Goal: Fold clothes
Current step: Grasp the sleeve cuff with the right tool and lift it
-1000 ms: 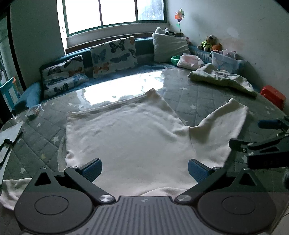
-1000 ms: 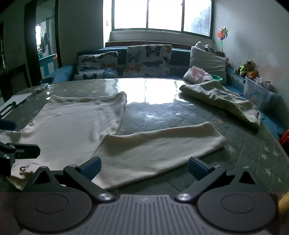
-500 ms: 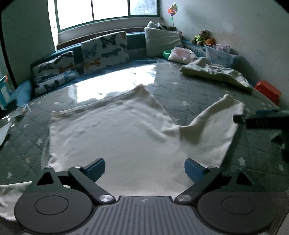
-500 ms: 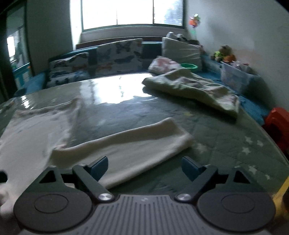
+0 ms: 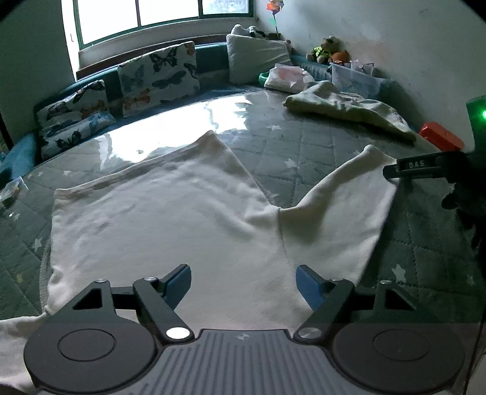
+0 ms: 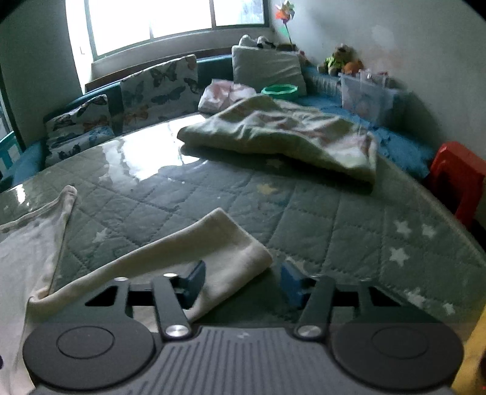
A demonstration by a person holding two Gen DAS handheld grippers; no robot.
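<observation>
The cream sweater (image 5: 170,224) lies flat on the quilted surface (image 5: 319,158); the left gripper (image 5: 243,281) hangs over its shoulder, fingers (image 5: 179,282) closing, gripping nothing; the right gripper (image 6: 241,281) straddles the sleeve cuff (image 6: 237,249) at twelve o'clock, fingers (image 6: 194,279) closing, cuff between them, unpinched.

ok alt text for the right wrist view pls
The right claw, jaws closing, straddles the cuff of a cream sleeve lying flat on a quilted star-print table. Behind it lies a crumpled pale blanket, then butterfly cushions under a bright window.
</observation>
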